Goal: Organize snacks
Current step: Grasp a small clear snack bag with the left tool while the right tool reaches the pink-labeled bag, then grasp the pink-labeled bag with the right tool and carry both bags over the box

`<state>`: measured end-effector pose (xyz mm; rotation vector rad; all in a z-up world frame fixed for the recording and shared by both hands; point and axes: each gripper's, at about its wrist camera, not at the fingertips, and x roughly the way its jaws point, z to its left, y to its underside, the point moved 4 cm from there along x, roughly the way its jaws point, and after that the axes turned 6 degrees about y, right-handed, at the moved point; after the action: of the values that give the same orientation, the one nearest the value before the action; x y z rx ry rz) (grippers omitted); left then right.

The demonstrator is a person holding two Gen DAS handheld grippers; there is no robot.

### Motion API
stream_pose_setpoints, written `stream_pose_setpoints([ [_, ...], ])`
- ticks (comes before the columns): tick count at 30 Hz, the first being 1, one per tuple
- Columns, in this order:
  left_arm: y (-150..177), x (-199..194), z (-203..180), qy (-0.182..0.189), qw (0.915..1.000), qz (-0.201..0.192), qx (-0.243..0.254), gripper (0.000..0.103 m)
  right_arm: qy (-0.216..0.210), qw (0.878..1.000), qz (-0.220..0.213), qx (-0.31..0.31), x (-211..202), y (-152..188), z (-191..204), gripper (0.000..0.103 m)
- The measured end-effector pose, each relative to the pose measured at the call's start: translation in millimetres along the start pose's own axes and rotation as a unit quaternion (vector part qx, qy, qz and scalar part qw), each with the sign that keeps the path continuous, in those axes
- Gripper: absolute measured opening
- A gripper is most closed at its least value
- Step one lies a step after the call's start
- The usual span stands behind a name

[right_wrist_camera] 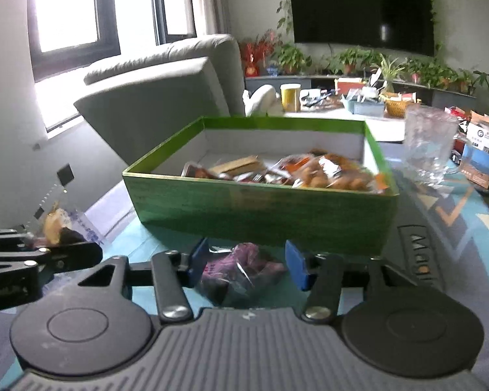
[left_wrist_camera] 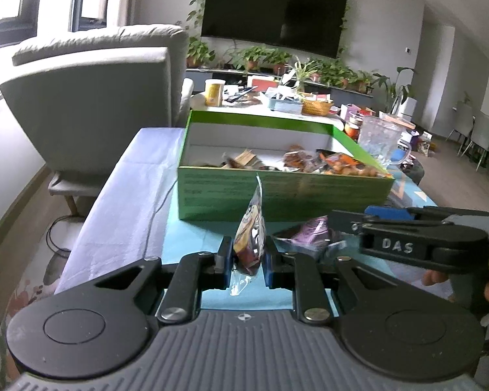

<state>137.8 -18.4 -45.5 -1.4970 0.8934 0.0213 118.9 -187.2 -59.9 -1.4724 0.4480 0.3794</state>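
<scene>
left gripper [left_wrist_camera: 246, 259] clamps snack packet [left_wrist_camera: 251, 228] | right gripper [right_wrist_camera: 246, 262] wide around purple packet [right_wrist_camera: 241, 268] | green box [right_wrist_camera: 264, 215] just ahead

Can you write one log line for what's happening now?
left gripper: shut on snack packet | right gripper: open around purple packet | green box: part-filled

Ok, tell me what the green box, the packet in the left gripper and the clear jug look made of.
Green box: likely printed cardboard, thin flat walls, white inside, slight sheen. Snack packet pinched in the left gripper: glossy plastic film, clear crinkled edge, printed front. Clear jug: glass or hard plastic, transparent and faceted; I cannot tell which.
</scene>
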Motion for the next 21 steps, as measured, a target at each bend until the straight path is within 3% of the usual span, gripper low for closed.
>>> stream_pose_setpoints([
  [4, -1.1, -0.6, -9.8, 0.002, 1.0000, -0.001, 0.010, 0.017, 0.003, 1.000, -0.004, 0.004, -5.7, 2.1, -11.1, 0.056],
  [6, -1.6, -1.0, -13.4, 0.002, 0.9999, -0.001, 0.013, 0.017, -0.006, 1.000, 0.008, 0.018, -4.4, 6.3, -16.5, 0.065],
  [10, -2.0, -0.2, -11.7, -0.006, 0.9999, 0.003, 0.011, 0.017, -0.014, 0.999, 0.020, 0.031, -0.4, 15.1, -15.8, 0.066],
  [15, -1.3, 0.6, -3.2, -0.020, 0.9998, 0.007, 0.002, 0.017, -0.033, 0.999, 0.035, -0.009, 15.2, 18.6, 0.1, 0.066],
  [21, 0.5, 6.6, 3.3, -0.027, 0.9995, 0.014, -0.005, 0.017, -0.015, 0.998, 0.044, -0.031, 41.5, 13.2, 12.4, 0.066],
])
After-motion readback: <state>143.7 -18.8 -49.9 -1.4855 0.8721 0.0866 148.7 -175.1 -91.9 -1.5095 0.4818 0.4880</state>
